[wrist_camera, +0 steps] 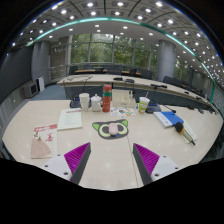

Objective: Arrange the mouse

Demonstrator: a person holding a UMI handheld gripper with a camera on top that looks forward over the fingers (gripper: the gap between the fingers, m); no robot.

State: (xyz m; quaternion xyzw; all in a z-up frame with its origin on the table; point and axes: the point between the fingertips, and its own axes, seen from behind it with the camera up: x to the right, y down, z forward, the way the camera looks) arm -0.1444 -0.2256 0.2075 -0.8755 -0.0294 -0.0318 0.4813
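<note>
A big office room with long rows of ceiling lights holds a pale desk point(110, 160). On a small green mat point(111, 129) lies the mouse point(109, 128), just ahead of the fingers point(112, 160), which are spread wide and hold nothing. Behind the mat stands an orange can point(107, 97) with white cups point(85, 101) beside it. A white paper point(70, 119) and a pink booklet point(43, 139) lie to one side, a blue thing point(170, 119) to the other.
</note>
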